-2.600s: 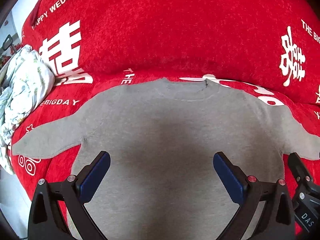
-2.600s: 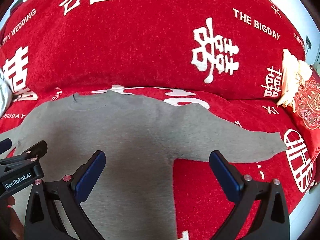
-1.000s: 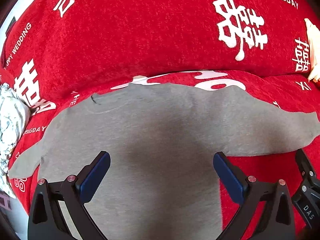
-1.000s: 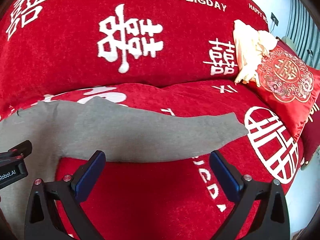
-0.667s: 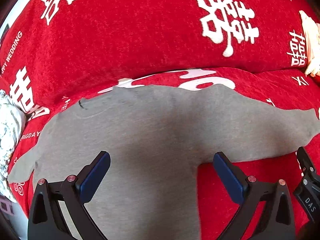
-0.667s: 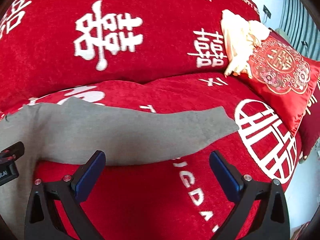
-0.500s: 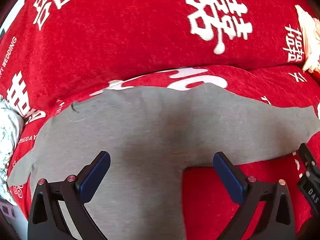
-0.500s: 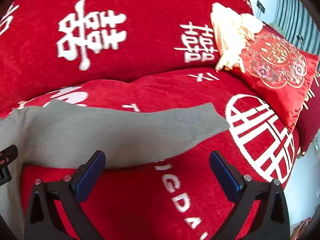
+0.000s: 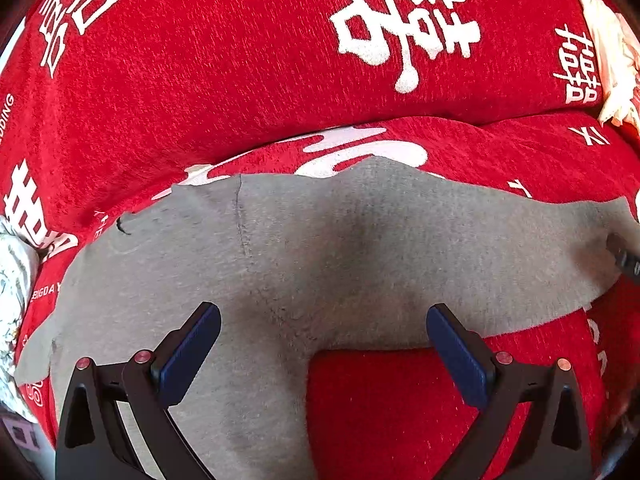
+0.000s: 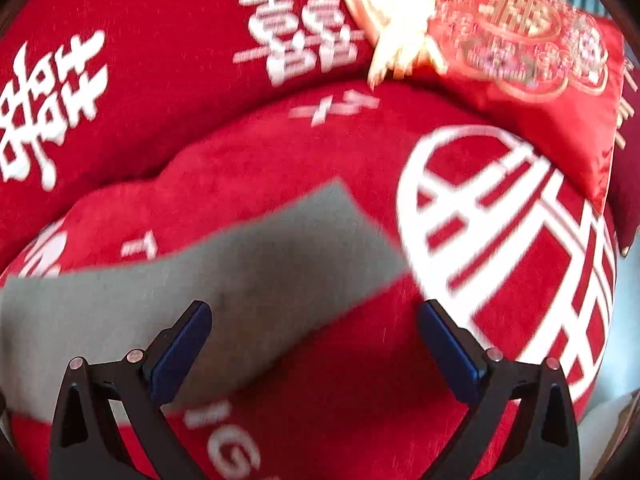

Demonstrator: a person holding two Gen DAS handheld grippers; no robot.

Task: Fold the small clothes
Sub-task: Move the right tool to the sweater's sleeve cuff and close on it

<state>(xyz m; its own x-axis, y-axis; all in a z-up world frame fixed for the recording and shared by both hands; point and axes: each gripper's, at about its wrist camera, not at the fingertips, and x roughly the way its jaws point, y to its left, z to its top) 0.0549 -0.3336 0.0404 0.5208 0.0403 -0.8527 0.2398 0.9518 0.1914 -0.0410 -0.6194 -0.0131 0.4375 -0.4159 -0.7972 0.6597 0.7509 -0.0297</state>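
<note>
- Both views have swung rightward since the earlier frames: the shirt's neckline, once centred ahead of the left gripper, now sits off to its left, and the right gripper has travelled out along the sleeve until the cuff lies just ahead of it.
- Spread flat on the red sofa cover, the grey shirt lies face up with its neckline toward the backrest.
- Its body fills the left and centre of the left wrist view, and the armpit corner falls between that gripper's two fingers.
- The left gripper's fingers are spread wide, hovering above the fabric and pinching nothing.
- The right sleeve stretches out across the seat, its squared cuff ending beside a large white round emblem printed on the cover.
- The right gripper's fingers are also spread wide with nothing between the pads; the left pad is over the sleeve, the right one over bare red cover.
- That view is motion-blurred, so whether a pad touches the cloth is hard to say.
- A dark piece of the right gripper shows at the right edge of the left wrist view, over the sleeve.
- A red embroidered cushion leans at the sofa's right end, with a cream cloth bunched beside it.
- A pale patterned bundle of cloth sits at the left end.
</note>
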